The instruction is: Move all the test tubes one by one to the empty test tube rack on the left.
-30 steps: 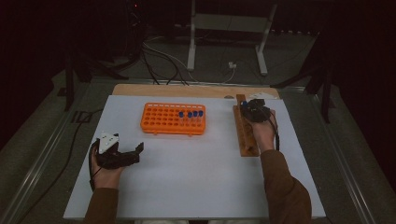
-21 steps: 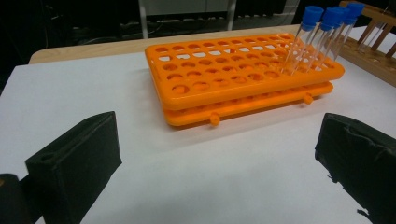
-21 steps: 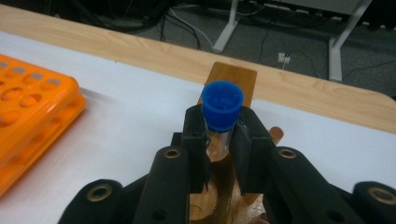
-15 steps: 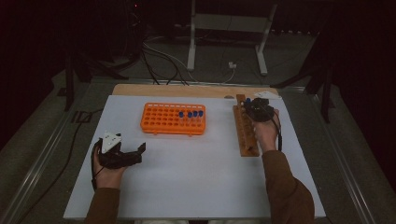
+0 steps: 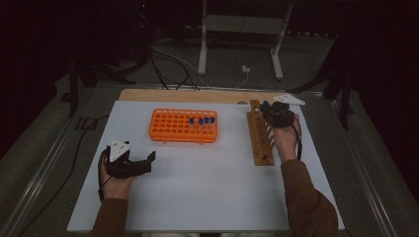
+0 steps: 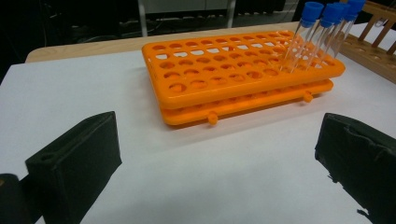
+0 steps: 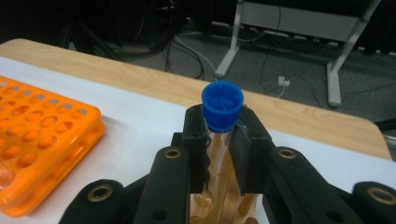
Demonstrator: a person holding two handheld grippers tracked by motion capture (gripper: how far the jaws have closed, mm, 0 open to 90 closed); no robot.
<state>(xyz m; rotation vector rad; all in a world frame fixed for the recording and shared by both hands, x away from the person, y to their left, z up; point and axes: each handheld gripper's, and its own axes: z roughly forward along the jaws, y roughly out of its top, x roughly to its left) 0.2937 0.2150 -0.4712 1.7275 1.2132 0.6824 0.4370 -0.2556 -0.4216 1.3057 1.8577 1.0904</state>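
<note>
My right gripper (image 7: pixel 218 151) is shut on a clear test tube with a blue cap (image 7: pixel 222 108), held upright above the far end of the wooden rack (image 5: pixel 259 136); the same gripper (image 5: pixel 273 112) and tube cap (image 5: pixel 266 104) show in the high view. An orange tube rack (image 5: pixel 183 126) lies mid-table with several blue-capped tubes (image 5: pixel 201 120) standing at its right end. In the left gripper view the orange rack (image 6: pixel 224 74) and its tubes (image 6: pixel 322 28) are ahead. My left gripper (image 5: pixel 146 160) rests open on the white table, pointing right, with nothing between its jaws.
A white sheet (image 5: pixel 207 192) covers the table, with a wooden strip (image 5: pixel 188 95) along its far edge. Beyond it stand a metal stand (image 5: pixel 237 34) and cables (image 5: pixel 168 59) on the floor. A small white paper (image 5: pixel 289 99) lies by the far right corner.
My right gripper has risen slightly with the tube, lifting it out of the wooden rack's far end. The left gripper has stayed in place.
</note>
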